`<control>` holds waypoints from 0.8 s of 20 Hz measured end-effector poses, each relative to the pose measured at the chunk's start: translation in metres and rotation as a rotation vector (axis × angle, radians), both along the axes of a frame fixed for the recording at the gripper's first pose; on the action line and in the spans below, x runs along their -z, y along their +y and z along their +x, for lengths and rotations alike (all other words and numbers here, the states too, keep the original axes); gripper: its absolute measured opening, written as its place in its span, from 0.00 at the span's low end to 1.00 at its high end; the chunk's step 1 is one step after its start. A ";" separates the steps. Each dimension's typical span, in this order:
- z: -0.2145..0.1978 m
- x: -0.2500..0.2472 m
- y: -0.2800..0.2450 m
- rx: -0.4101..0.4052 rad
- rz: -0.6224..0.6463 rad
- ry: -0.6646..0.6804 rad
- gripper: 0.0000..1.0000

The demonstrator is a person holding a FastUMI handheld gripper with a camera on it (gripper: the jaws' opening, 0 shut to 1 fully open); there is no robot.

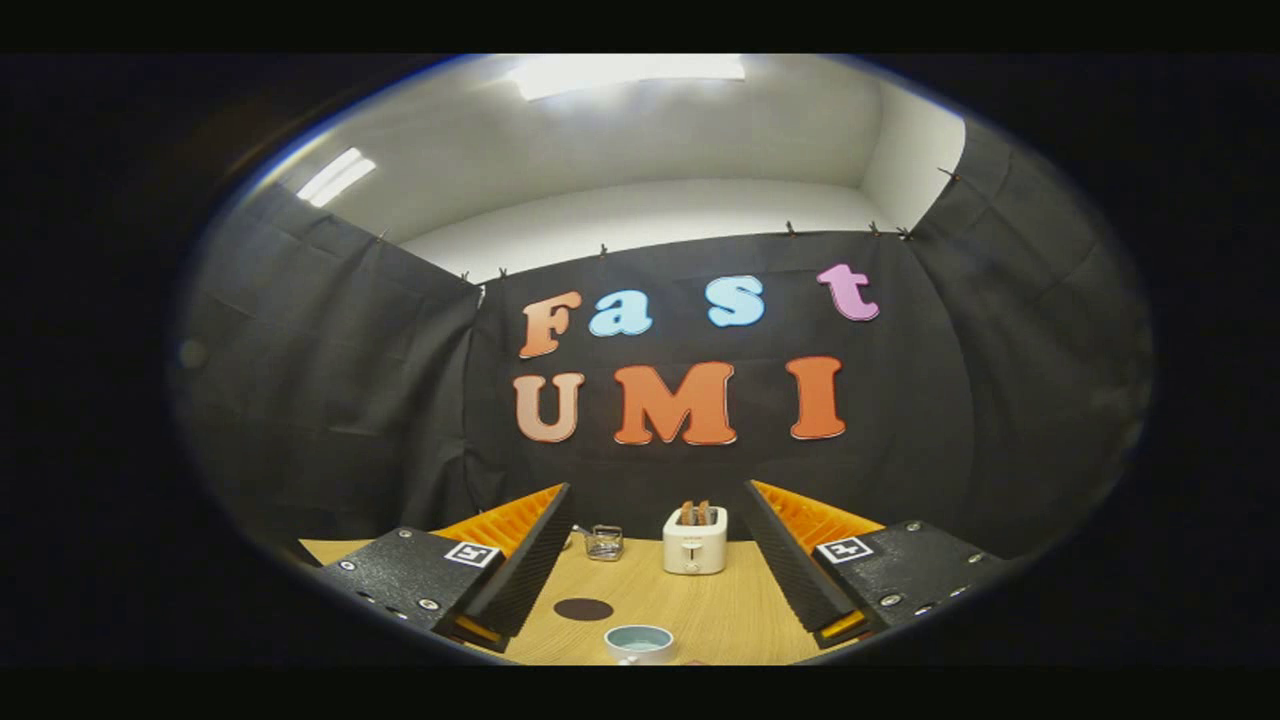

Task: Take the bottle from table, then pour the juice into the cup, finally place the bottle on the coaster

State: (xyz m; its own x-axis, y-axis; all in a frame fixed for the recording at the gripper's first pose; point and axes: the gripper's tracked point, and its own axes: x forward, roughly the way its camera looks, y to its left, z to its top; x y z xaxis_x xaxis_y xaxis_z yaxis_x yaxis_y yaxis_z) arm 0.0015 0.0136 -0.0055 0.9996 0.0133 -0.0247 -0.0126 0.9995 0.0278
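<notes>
Gripper view, looking forward over a wooden table toward the black cloth wall of the booth. Gripper held above the near part of the table, fingers spread wide apart, nothing between them, nothing touched by either. Jaws angled outward like an open V, ribbed inner faces turned toward each other.

Between the fingers, nearest of all: a pale cup with a light blue inside, standing upright on the table, lower part cut off by the view's limit. Just beyond it and a little to the left, close beside the left finger: a dark round coaster, flat on the wood, bare on top. Cup and coaster apart, not touching.

Farther off, near the far edge of the table and roughly centred between the fingers: a white toaster with two brown slices of toast standing up out of its slots. To the left of the toaster, also far: a small clear glass container with a thin handle or utensil sticking out to the left; contents too small to tell. Toaster and glass container well apart from cup and coaster.

Bottle: cannot tell where; no bottle-shaped thing recognisable on the visible stretch of table.

Above the cloth wall, a white room wall and ceiling with bright light panels.
</notes>
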 end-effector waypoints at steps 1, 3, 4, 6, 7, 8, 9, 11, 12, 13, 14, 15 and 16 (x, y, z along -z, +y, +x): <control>0.000 0.000 0.001 -0.002 -0.001 0.000 0.99; 0.001 0.000 0.003 -0.002 -0.002 -0.003 0.99; 0.000 0.000 0.006 -0.005 -0.001 -0.003 0.99; 0.000 0.002 0.010 -0.012 -0.002 -0.004 0.99; 0.000 0.002 0.013 -0.017 -0.007 -0.003 0.99; 0.000 0.005 0.015 -0.022 -0.016 -0.001 0.99; 0.000 0.007 0.017 -0.024 -0.024 0.001 0.99; 0.000 0.008 0.022 -0.029 -0.035 -0.002 0.99; 0.000 0.010 0.024 -0.032 -0.037 -0.002 0.99; 0.000 0.012 0.028 -0.037 -0.035 -0.001 0.99; 0.000 0.017 0.032 -0.044 -0.031 0.002 0.99; 0.001 0.021 0.036 -0.053 -0.026 0.006 0.99; 0.002 0.024 0.040 -0.063 -0.020 0.012 0.99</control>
